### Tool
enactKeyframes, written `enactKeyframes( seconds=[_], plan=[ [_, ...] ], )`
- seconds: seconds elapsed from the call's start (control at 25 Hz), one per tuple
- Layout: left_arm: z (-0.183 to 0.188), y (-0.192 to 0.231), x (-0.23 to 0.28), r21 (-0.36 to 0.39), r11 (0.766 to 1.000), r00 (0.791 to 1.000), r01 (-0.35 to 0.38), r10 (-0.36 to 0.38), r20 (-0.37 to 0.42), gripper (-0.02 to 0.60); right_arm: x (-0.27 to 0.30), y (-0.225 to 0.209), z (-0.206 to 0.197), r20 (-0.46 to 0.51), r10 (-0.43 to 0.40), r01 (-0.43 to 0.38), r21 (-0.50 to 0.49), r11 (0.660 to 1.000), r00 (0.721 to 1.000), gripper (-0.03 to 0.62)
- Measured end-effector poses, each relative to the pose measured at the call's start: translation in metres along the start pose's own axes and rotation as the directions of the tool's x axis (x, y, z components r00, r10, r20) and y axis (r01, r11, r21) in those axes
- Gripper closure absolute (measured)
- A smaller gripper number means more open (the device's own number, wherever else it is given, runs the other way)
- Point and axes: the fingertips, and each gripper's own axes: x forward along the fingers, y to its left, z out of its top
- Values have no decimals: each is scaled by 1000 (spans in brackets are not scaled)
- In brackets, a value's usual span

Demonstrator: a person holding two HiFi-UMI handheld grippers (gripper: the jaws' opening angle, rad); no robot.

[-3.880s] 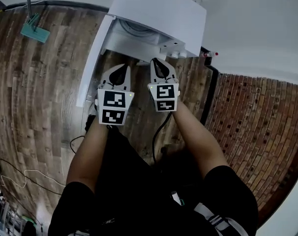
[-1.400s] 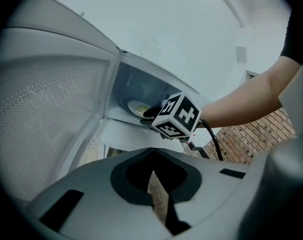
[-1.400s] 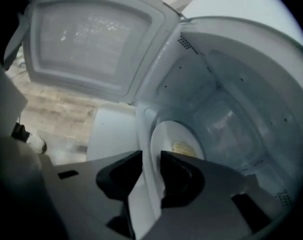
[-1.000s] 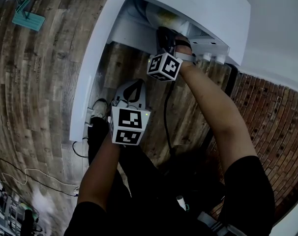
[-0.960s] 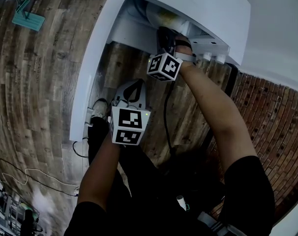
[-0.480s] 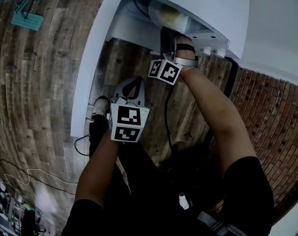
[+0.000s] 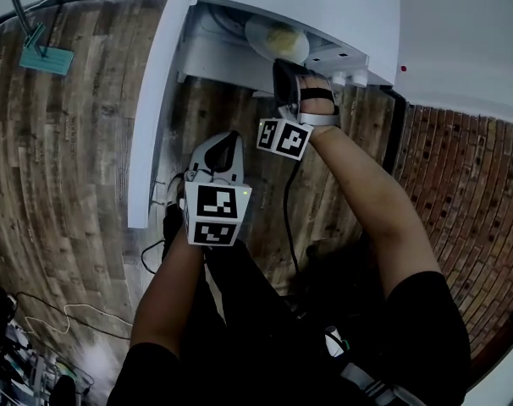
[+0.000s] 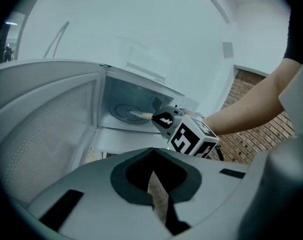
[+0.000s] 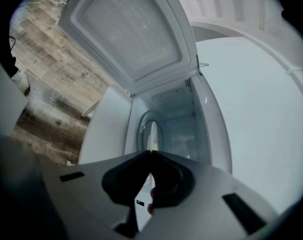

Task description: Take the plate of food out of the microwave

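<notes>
The white microwave stands with its door swung open to the left. A white plate with pale yellow food shows at the mouth of the cavity. My right gripper reaches in from below and is shut on the plate's near rim; its jaws have just been closing with the rim between them. In the right gripper view the plate appears edge-on just beyond the meeting tips. My left gripper hangs lower, in front of the door, shut and empty. In its view the plate lies ahead.
The microwave's knobs sit just right of my right hand. A teal pad lies on the wood floor at the far left, and cables trail at the lower left. Brick paving runs along the right.
My right gripper has closed on the plate's rim and drawn back from the cavity, so more of the plate shows at the opening. My left gripper has risen slightly.
</notes>
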Motion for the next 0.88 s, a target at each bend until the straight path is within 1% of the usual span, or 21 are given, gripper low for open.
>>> enactKeyframes(
  seconds=[0.16,0.28,0.4,0.52,0.6,0.76,0.88],
  plan=[
    [13,-8,-14,14,1000,1000,6,-7,6,589,-36,-12,6,30,-8,8,6,1000,1000,574],
    [28,-13,-26,37,999,1000,16,-17,19,589,-68,-26,13,49,-22,21,30,999,999,574],
    [45,-20,-43,67,997,999,27,-29,22,589,-108,-45,21,66,-40,36,56,998,997,574],
    [67,-24,-62,104,994,999,43,-46,27,589,-146,-70,29,63,-76,72,61,996,995,574],
    [86,-25,-74,113,992,998,48,-53,40,589,-164,-88,36,53,-97,94,55,994,994,574],
    [131,-37,-109,130,990,997,48,-56,57,589,-201,-133,45,27,-108,106,73,992,994,574],
    [182,-55,-136,184,981,992,54,-74,101,589,-221,-188,45,-1,-169,168,87,982,986,574]
  ],
)
